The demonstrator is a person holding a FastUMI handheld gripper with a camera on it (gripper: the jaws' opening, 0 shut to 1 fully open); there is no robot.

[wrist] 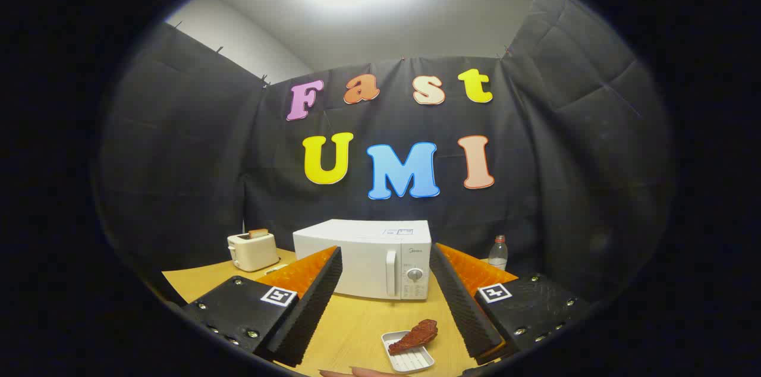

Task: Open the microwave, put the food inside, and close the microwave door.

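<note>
A white microwave (364, 258) stands on the wooden table (357, 323) beyond my fingers, its door shut, with a vertical handle (390, 273) and a round knob (415, 274) on its right side. A small white ridged tray (410, 356) lies on the table between my fingers, nearer the right one, carrying a reddish-brown piece of food (416, 335). My gripper (385, 258) is open and wide, with nothing between its fingers, well short of the microwave.
A cream toaster (252, 250) with a slice of bread sticking out sits left of the microwave. A clear bottle (498, 252) stands to its right. Fingertips of a person's hand (357, 372) show at the table's near edge.
</note>
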